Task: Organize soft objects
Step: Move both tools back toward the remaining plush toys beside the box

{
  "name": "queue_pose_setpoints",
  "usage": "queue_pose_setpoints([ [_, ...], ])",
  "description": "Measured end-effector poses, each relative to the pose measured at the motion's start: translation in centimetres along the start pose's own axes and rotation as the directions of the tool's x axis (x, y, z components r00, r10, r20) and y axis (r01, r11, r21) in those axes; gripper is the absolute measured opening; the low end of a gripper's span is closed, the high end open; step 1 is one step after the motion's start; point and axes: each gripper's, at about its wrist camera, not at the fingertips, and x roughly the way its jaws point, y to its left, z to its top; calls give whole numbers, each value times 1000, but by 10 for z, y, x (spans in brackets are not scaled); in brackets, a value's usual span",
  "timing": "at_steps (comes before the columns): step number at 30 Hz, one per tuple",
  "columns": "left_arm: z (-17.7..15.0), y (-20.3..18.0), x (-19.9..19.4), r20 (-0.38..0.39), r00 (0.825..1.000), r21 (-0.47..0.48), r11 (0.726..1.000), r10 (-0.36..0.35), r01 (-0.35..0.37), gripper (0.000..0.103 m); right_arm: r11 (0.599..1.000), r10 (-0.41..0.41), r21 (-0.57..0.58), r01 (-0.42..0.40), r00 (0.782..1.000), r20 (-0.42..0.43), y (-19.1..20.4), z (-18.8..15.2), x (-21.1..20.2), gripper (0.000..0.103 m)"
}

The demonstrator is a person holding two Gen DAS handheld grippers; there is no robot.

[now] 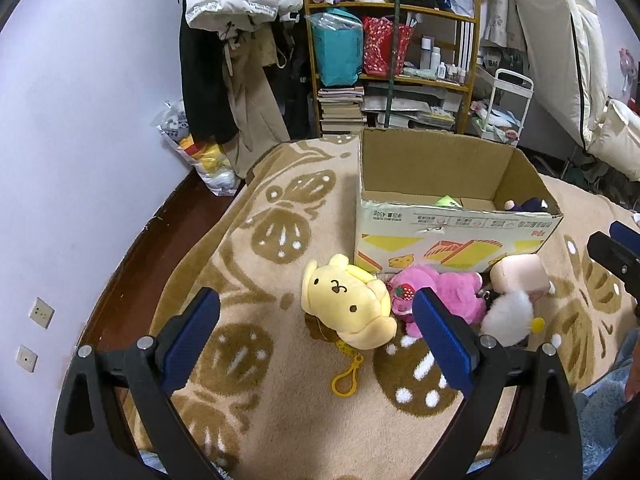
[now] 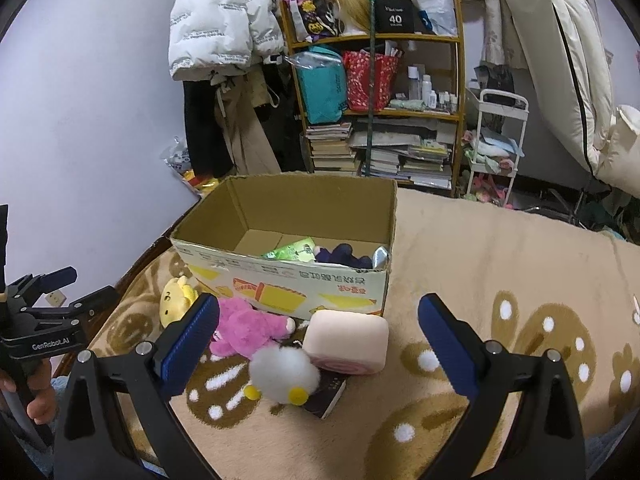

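A yellow dog plush (image 1: pixel 348 300) with a yellow clip lies on the blanket, between the tips of my open, empty left gripper (image 1: pixel 316 316). Beside it lie a pink bear plush (image 1: pixel 444 292), a white fluffy ball (image 1: pixel 508 316) and a pink roll-cake cushion (image 1: pixel 520 272). In the right wrist view my right gripper (image 2: pixel 320 320) is open and empty above the cushion (image 2: pixel 348 340) and white ball (image 2: pixel 284 372), with the pink bear (image 2: pixel 248 328) at its left finger. The open cardboard box (image 2: pixel 304 288) behind holds a dark blue plush (image 2: pixel 344 256) and green packets.
A patterned beige blanket (image 1: pixel 260 400) covers the bed. A dark book (image 2: pixel 326 396) lies under the white ball. Behind are a cluttered wooden shelf (image 1: pixel 392 60), hanging coats, a white cart (image 2: pixel 496 140) and a wall at the left.
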Motion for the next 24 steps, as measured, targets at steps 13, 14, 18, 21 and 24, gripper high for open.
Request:
queue_pose_setpoints([
  [13,7,-13,32,-28,1000,21,1000,0,1,96,999,-34,8,34,998,-50,-6,2,28,103],
  [14,8,-14,35,-32,999,20,1000,-3,4,96,999,-35,14,36,998,-56,-7,2,31,103],
  [18,9,-14,46,-52,999,11,1000,-11,11,96,998,-46,26,49,996,-80,-10,1,40,103],
  [21,9,-15,55,-67,998,18,1000,-4,5,96,998,-48,38,52,994,-95,-13,2,47,103],
  [24,8,-17,62,-83,997,26,1000,-1,3,96,997,-47,50,53,993,-108,-17,2,52,103],
])
